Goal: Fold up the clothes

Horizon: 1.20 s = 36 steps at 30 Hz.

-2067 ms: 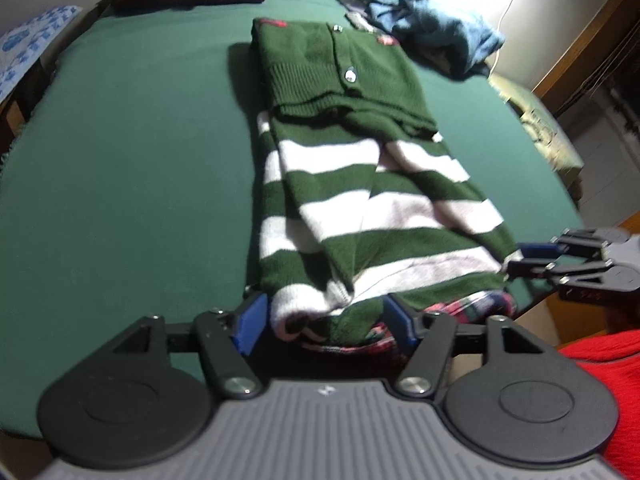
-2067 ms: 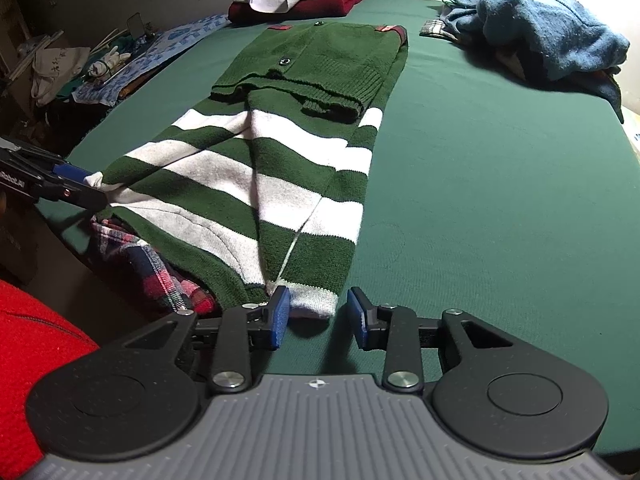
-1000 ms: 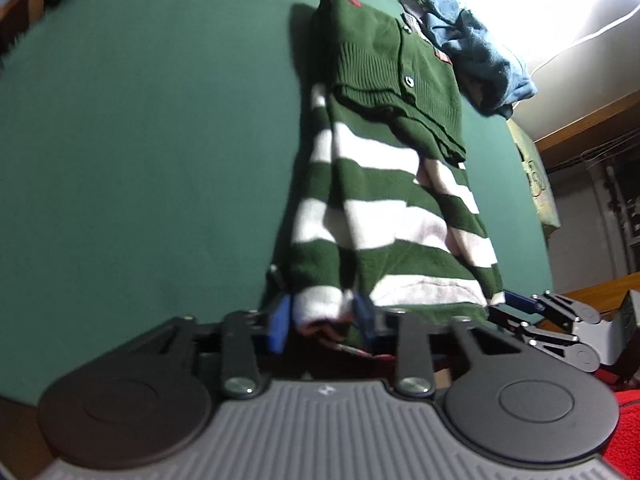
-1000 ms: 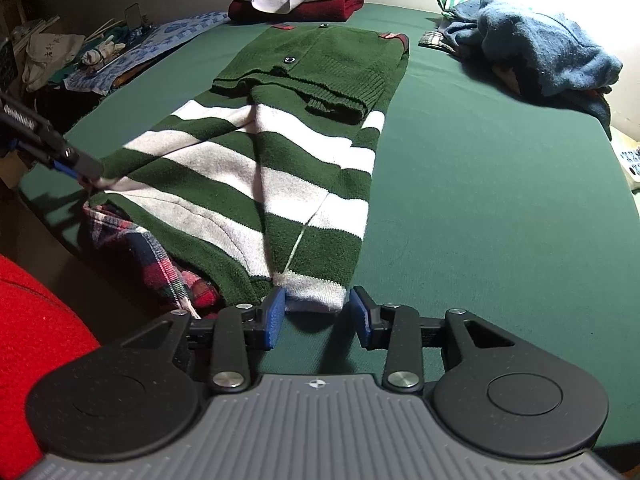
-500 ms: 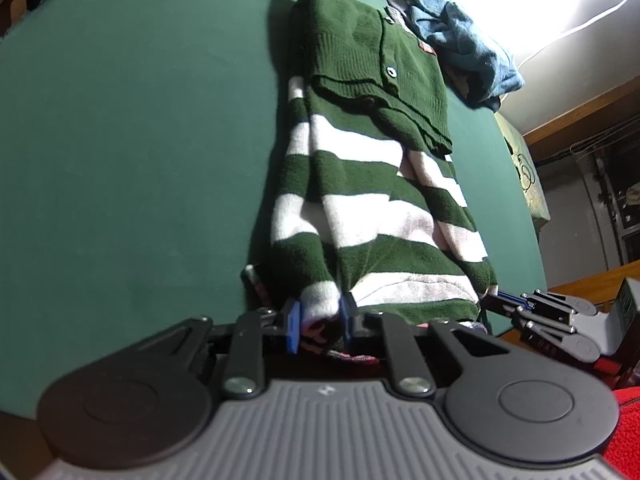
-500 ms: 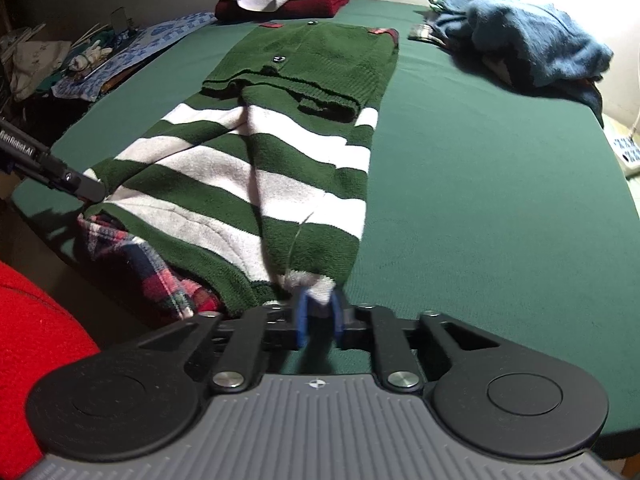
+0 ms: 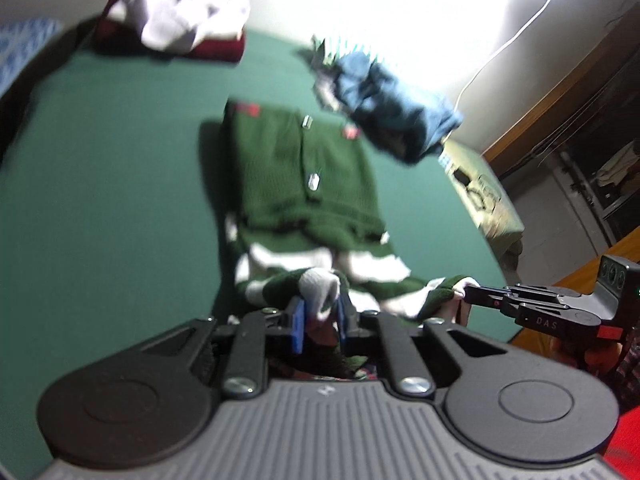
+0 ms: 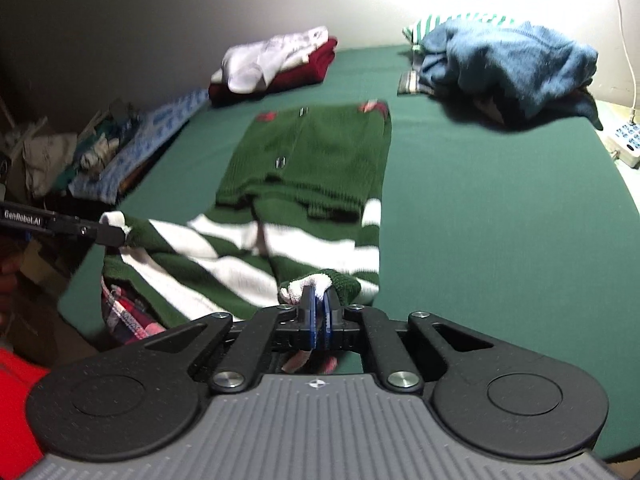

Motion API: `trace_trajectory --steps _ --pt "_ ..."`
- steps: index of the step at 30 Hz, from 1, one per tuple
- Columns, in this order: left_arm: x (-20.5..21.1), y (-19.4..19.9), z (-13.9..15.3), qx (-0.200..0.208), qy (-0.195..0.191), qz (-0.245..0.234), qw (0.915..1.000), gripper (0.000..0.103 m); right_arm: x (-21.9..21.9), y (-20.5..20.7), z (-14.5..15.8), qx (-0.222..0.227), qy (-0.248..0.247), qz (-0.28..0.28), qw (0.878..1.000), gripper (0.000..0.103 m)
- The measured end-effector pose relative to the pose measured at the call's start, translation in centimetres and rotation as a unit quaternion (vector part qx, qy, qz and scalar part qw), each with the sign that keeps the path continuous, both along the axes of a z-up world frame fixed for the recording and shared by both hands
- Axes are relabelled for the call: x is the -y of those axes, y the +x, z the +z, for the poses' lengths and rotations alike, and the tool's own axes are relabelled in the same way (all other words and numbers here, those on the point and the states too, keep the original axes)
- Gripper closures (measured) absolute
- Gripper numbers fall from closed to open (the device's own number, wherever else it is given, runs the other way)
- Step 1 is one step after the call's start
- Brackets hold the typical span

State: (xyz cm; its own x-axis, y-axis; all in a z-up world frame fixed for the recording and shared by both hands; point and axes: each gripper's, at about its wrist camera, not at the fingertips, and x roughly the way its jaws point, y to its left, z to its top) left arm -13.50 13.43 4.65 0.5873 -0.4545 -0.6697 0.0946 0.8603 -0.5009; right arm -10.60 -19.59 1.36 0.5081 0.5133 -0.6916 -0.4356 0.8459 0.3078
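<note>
Both claws, left and right, now clamp the striped sweater's hem corners, lifted forward off the bed; fold half-made, upper part flat.

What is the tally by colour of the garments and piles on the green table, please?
Green and white striped sweater: 1
Blue pile: 1
Dark red folded garment: 1
White garment on top of the red one: 1
Red plaid garment under the sweater: 1
Total: 5
</note>
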Motion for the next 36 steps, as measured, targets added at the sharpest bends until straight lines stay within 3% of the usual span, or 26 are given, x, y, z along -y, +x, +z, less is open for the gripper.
trace_trajectory --steps 3,6,10,13,15,20,21,22,24,28,30,33,36 --pt "-0.4 1.3 1.6 0.028 -0.002 0.004 0.9996 0.094 0.3 1.6 1.2 0.014 0.034 -0.018 0.999 0.099" --pt "-0.7 3.1 3.0 0.052 0.007 0.016 0.9985 0.103 0.4 3.9 2.1 0.029 0.059 -0.032 0.997 0.099" --pt "-0.9 5.8 4.2 0.079 0.016 0.041 0.9959 0.103 0.4 7.6 2.5 0.041 0.084 -0.039 0.995 0.099" --pt "-1.1 8.1 4.2 0.08 0.019 0.057 0.995 0.103 0.2 10.2 2.5 0.04 0.101 -0.038 0.993 0.099" --pt "-0.9 9.3 3.7 0.071 0.042 0.053 0.9952 0.103 0.0 11.9 2.1 0.037 0.106 -0.039 0.993 0.101" --pt "-1.5 7.6 2.2 0.051 0.089 0.031 0.9943 0.1 -0.9 14.1 -0.1 0.024 0.076 -0.033 0.996 0.101" --pt "-1.6 6.7 1.9 0.047 0.105 0.024 0.9931 0.089 -0.9 14.3 -0.6 0.02 0.073 -0.031 0.997 0.101" --pt "-1.8 5.7 1.4 0.04 0.126 0.018 0.9911 0.071 -0.9 14.5 -0.9 0.016 0.072 -0.029 0.997 0.101" --pt "-2.1 3.6 0.4 0.025 0.169 0.007 0.9853 0.065 -0.9 15.0 -1.6 0.008 0.073 -0.027 0.997 0.101" --pt "-2.8 -0.3 -1.7 -0.023 0.235 -0.025 0.9714 0.065 -1.0 15.9 -2.5 -0.008 0.071 -0.024 0.997 0.101" --pt "-2.1 -0.8 -2.1 -0.018 0.245 -0.038 0.9685 0.064 -1.1 16.2 -2.7 -0.013 0.067 -0.019 0.997 0.101" --pt "-0.5 -0.4 -2.3 0.015 0.244 -0.053 0.9683 0.039 -1.3 16.6 -3.2 -0.022 0.063 -0.017 0.998 0.101" --pt "1.2 0.2 -2.6 0.046 0.24 -0.069 0.9673 0.023 -1.5 16.9 -3.5 -0.029 0.057 -0.017 0.998 0.101"
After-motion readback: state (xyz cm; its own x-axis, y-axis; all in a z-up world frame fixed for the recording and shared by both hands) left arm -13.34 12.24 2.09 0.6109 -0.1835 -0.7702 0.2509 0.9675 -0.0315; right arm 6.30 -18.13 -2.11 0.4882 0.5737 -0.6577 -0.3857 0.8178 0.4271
